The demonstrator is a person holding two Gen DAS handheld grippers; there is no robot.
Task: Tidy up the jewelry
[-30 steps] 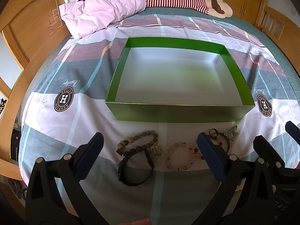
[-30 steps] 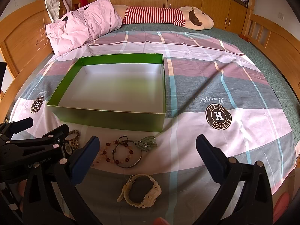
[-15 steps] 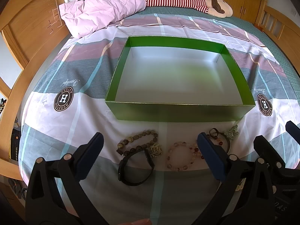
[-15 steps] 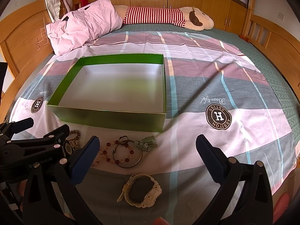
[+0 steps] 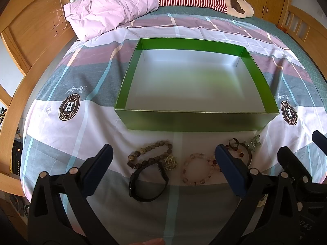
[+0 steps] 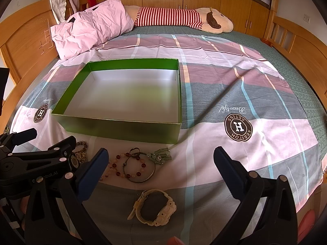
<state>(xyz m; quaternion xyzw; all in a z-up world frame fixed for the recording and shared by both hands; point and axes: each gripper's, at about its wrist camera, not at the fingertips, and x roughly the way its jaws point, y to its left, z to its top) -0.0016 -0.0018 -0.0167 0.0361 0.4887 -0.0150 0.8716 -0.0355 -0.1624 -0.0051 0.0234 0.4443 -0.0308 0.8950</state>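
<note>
The green box (image 5: 196,120) sat open on the plaid bedspread (image 5: 61,138), its pale floor bare, and everything else lay on its near side. Just in front of its near wall ran a loose row of jewelry: a brown beaded bracelet (image 5: 150,153) toward the box's left corner, a small gold charm (image 5: 170,163) at its end, and a black band (image 5: 148,183) curled against them on the side away from the box. Near the middle of the wall lay a pink beaded bracelet (image 5: 196,170). Toward the box's right corner a thin metal bangle (image 6: 139,168) overlapped a red beaded strand (image 6: 130,166), with a pale green cluster (image 6: 160,156) just beside them, close to the wall. A cream watch (image 6: 154,209) lay farther from the box than the rest — apart from the row.

The left gripper (image 5: 163,169) hung over the row in front of the box's left half, jaws spread wide and holding nothing; the black band and pink bracelet showed between its fingers. The right gripper (image 6: 160,168) hovered in front of the box's right corner, also spread wide and empty, with the bangle and watch framed between its fingers.

Beyond the box's far wall lay a pink pillow (image 6: 92,24) and a striped plush toy (image 6: 179,19).
</note>
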